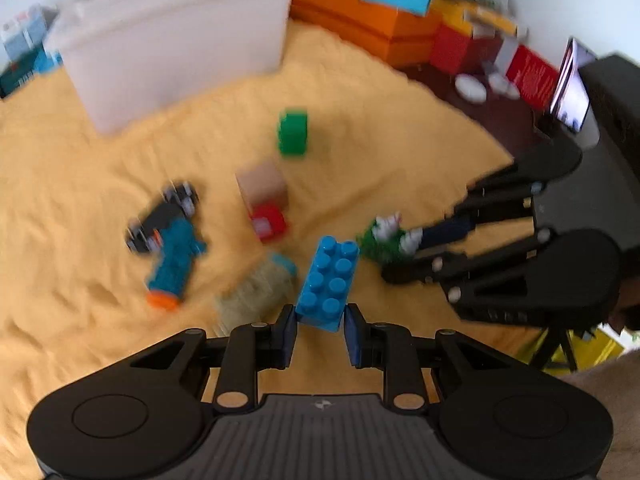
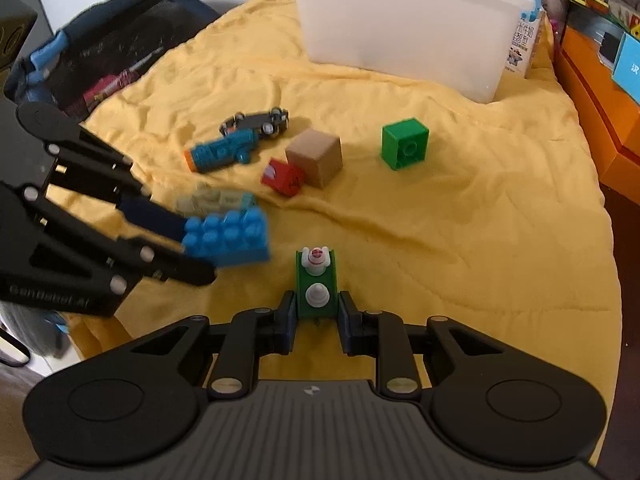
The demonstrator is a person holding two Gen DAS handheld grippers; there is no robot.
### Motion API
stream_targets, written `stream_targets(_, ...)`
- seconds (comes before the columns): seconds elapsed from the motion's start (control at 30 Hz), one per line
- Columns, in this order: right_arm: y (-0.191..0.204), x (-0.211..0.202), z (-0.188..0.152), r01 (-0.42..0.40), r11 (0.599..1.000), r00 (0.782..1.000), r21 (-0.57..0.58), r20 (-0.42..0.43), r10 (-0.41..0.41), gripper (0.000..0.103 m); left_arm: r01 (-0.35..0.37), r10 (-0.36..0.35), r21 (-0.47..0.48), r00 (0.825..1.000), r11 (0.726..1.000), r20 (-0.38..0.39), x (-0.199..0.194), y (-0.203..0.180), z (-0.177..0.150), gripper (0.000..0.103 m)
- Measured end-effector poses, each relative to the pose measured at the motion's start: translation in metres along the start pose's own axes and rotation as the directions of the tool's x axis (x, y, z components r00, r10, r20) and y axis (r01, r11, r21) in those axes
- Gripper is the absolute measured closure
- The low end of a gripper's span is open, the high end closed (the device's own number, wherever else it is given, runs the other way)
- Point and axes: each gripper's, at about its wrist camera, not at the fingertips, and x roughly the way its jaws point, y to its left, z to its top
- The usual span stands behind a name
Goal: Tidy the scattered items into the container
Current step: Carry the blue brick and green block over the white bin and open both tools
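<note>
Left gripper [image 1: 320, 322]: pinching blue brick [image 1: 328, 282] by its near end, just above the cloth [image 1: 80, 208].
Right gripper [image 2: 318, 314]: pinching green piece [image 2: 316, 284] with white knobs, low over cloth.
Step, judged: lift both clear, keep grips square, carry over the loose toys.
Risk: brick held at one end may swing.
Still scattered: tan cube [image 2: 316, 156], green block [image 2: 405, 143].
Tub [image 2: 408, 28]: white, open-topped, at far edge.

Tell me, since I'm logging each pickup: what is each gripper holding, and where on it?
The left gripper clamps the blue brick across its near end. The right gripper clamps the green piece with white pegs by its lower sides.
</note>
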Motion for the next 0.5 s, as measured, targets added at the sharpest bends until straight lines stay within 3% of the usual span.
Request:
stream_targets(0.1, -0.006, -0.014, 0.023, 0.019, 1.000, 0.998, -0.008, 0.062, -0.018, 0.079, -0.055, 0.053, 0.022, 0.995, 0.998, 0.081, -0.022, 0.010, 0.026, 0.074)
stream_targets(0.2, -0.023, -0.028, 0.062, 0.038, 0.999, 0.988, 0.003, 0.152, -0.038, 0.079, -0.115, 0.112, 0.010, 0.978, 0.993, 0.175, -0.041, 0.028, 0.062, 0.074)
stream_targets(0.37, -0.061, -0.050, 0.143, 0.107, 0.993, 0.948, 0.045, 0.297, -0.115, 0.079, -0.192, 0.201, -0.060, 0.922, 0.980, 0.331, -0.071, 0.068, 0.136, 0.074)
stream_targets(0.5, -0.080, -0.042, 0.201, 0.151, 0.984, 0.931, 0.091, 0.322, -0.173, 0.079, -0.292, 0.309, -0.102, 0.893, 0.951, 0.328, -0.056, 0.098, 0.188, 0.074)
